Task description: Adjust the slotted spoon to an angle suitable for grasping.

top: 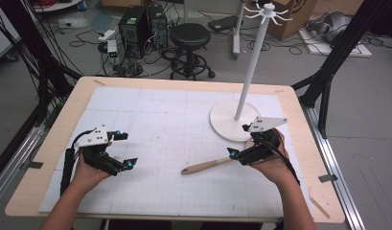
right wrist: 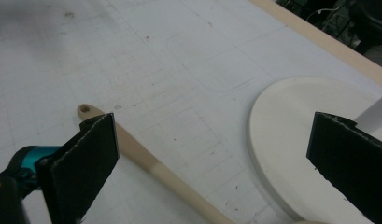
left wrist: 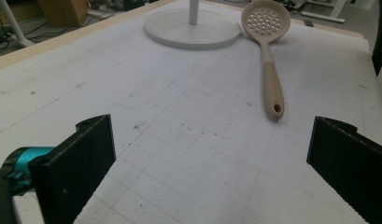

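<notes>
Left gripper (top: 121,151): jaws wide apart, nothing held, hovers over mat at 8 o'clock, likely idle.

Right gripper (top: 239,142): jaws wide apart, nothing held, poised above slotted spoon (left wrist: 270,57), near head end; judged lined up for pick.

Spoon flat on mat (top: 150,120), handle tip toward 7 o'clock of stand base (top: 222,120), head just beside base rim.

Pole (top: 251,67) with hooks (top: 268,12) upright at 1 o'clock; spoon's handle hole suggests hanging.

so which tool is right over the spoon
The right tool: it hovers over the slotted spoon's handle, beside the stand's base. The left tool sits over bare mat.
</notes>
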`<control>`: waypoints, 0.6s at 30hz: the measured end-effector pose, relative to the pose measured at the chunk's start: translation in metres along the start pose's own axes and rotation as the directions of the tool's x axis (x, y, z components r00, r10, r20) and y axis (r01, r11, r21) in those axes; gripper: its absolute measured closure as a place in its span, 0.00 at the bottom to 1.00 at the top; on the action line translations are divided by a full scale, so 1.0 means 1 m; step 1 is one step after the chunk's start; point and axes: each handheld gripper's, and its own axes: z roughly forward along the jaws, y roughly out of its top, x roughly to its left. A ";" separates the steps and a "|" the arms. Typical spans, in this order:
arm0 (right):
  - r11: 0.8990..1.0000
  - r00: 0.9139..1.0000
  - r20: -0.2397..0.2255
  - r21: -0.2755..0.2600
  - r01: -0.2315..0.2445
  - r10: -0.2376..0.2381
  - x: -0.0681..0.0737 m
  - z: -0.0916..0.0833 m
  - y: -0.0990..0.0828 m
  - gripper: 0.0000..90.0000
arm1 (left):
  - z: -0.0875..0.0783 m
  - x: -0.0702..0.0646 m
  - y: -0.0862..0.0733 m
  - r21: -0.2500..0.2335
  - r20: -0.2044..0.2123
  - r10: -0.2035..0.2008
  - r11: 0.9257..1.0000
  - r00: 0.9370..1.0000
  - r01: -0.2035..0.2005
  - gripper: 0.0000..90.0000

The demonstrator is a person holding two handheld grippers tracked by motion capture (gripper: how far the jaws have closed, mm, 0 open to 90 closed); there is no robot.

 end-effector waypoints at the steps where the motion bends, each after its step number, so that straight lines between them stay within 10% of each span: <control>1: 1.000 1.000 -0.007 0.011 0.003 -0.003 0.000 0.002 0.001 0.01 | 0.001 0.000 0.000 0.000 0.003 -0.003 1.000 1.000 0.003 0.02; 18: 0.975 0.994 -0.064 0.195 0.103 -0.092 0.001 0.030 0.009 0.13 | 0.005 -0.001 -0.002 0.024 0.005 0.007 1.000 1.000 -0.007 0.02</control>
